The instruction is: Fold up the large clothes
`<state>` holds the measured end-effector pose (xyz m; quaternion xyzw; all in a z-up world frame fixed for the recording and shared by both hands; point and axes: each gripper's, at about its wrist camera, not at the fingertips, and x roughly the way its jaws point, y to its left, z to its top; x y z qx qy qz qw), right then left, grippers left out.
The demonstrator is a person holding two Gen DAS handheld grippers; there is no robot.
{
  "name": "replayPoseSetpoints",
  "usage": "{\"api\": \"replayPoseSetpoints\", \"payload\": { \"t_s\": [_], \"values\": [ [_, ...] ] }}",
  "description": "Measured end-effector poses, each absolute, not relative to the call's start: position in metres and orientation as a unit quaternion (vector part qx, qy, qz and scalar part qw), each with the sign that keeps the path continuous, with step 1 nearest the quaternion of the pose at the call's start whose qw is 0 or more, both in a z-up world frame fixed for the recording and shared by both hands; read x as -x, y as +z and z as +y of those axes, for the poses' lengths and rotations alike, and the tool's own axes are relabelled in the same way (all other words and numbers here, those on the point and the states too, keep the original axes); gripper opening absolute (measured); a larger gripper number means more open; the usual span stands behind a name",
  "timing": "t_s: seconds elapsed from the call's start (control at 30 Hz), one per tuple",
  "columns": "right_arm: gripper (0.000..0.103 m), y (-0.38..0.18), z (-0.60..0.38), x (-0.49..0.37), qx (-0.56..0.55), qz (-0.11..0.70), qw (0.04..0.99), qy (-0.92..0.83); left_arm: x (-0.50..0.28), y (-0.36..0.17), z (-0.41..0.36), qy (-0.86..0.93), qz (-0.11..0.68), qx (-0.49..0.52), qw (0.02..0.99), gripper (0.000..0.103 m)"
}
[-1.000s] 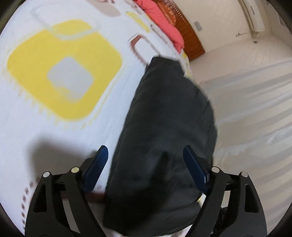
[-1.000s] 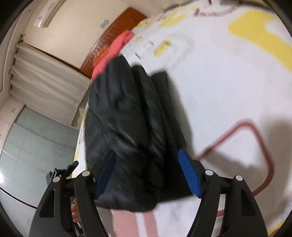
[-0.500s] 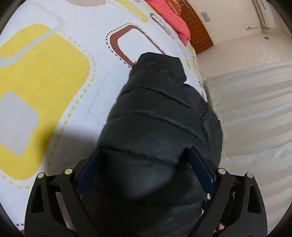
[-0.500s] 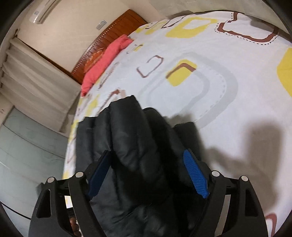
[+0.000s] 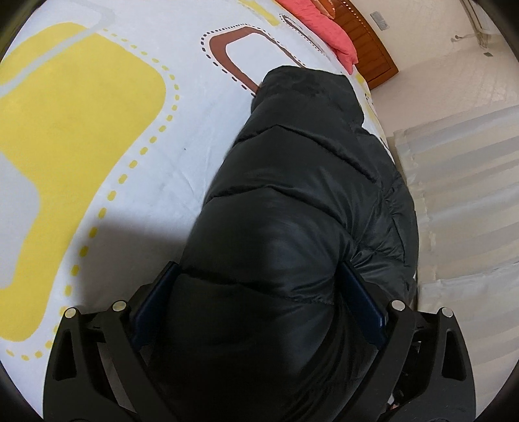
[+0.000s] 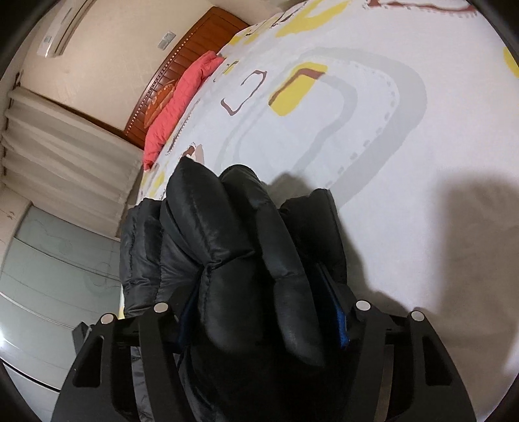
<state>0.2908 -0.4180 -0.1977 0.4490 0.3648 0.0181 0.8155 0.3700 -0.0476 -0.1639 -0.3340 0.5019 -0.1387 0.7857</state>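
Left gripper (image 5: 259, 302): jaws spread wide, a fat roll of the black puffer jacket (image 5: 292, 201) filling the gap and touching both blue pads (image 5: 360, 302). Wide as they are, the padding bulges between them, so I read it as clamped on the jacket, not released. My guess at why: down fill is too thick to pinch thin, so it takes a whole bundle.

Right gripper (image 6: 262, 311): same story. Two or three quilted layers stacked between the fingers, blue pad (image 6: 340, 324) showing at 3 o'clock, the other pad mostly buried at 9. Gripping a layered edge, which suggests a fold is already stacked and being carried or laid as one piece.

Jacket position: on the bed (image 5: 146, 162), running from both grippers toward 12–1 o'clock in the left view, its far end (collar or hood, can't tell) touching the brown outline in the sheet print. Its 3 o'clock side sits near the bed edge by the curtain (image 5: 460, 181). In the right view the bundle stands up off the sheet at the gripper end and casts a shadow toward 2 o'clock, so that end looks lifted, not flat.

Outward: pink pillow (image 6: 175, 100) against the wooden headboard (image 6: 194, 52) at 10–11 o'clock in the right view, well apart from the jacket. AC unit (image 6: 61, 26) high on the wall.

Judgement: mid-fold. Slick shell plus springy fill will likely pop open if let go before it's pressed down.
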Motion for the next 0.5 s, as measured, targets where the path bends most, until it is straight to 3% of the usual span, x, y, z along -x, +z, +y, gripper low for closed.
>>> {"api": "replayPoseSetpoints", "payload": {
  "t_s": [0.27,0.5],
  "values": [
    [0.062,-0.1960,-0.4167,-0.2844,-0.446,0.357,0.821,0.022,-0.3659,-0.1632,-0.0478,-0.144,0.491,0.334,0.792,0.096],
    [0.070,-0.1962,-0.4209,-0.2795,-0.466,0.341,0.814,0.055,-0.3656,-0.1629,-0.0389,-0.175,0.495,0.341,0.780,0.099]
  ]
}}
